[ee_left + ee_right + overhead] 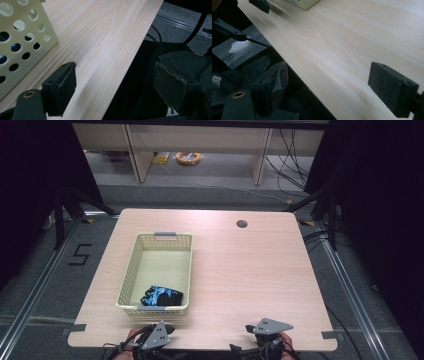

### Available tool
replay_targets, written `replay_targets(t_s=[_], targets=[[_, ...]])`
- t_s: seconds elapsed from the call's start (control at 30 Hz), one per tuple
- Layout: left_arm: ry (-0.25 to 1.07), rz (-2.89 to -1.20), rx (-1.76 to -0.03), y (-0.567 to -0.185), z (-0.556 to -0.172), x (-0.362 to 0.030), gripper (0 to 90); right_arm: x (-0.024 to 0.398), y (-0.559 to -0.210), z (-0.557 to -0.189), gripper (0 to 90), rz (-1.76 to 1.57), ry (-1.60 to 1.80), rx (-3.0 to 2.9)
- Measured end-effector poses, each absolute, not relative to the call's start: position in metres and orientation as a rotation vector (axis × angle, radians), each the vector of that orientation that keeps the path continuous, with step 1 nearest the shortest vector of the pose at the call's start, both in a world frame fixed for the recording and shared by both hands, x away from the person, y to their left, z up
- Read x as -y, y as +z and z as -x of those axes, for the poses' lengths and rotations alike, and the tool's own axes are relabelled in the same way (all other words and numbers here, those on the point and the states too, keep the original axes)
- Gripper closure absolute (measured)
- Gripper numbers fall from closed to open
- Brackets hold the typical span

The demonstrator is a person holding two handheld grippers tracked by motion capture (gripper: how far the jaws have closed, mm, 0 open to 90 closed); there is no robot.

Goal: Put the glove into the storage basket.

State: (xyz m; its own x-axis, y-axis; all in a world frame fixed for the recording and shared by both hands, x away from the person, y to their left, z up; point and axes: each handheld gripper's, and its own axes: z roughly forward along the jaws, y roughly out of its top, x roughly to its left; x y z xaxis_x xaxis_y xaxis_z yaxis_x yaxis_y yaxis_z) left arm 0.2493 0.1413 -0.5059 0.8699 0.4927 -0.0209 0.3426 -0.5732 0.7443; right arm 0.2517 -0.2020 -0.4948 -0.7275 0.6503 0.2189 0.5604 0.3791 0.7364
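A pale yellow perforated basket (131, 265) stands on the left half of the wooden table (240, 270). A black and blue bundle of cloth (161, 296) lies in its near end. My left gripper (159, 330) sits at the table's near edge just in front of the basket, and my right gripper (257, 329) is at the near edge further right. In the left gripper view my left gripper (115, 82) is open and empty, straddling the table edge, with the basket wall (22, 42) at its left. In the right gripper view my right gripper (329, 87) is open and empty.
A round cable hole (242, 224) lies near the table's far edge. Beyond the table are wooden furniture legs, cables and a yellow coil (188, 158) on the floor. Metal rails run along both sides. Dark fabric (242, 72) lies below the near edge.
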Motion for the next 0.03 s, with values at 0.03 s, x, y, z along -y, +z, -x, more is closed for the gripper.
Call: replay_targets(t_s=[0.03], targets=[[0.240, -2.234, -0.600, -0.5059, -0.2493, -0.1413, 18.4, 0.2015, -0.4944, -0.2510, 17.1, -1.121, 1.274, -2.512]])
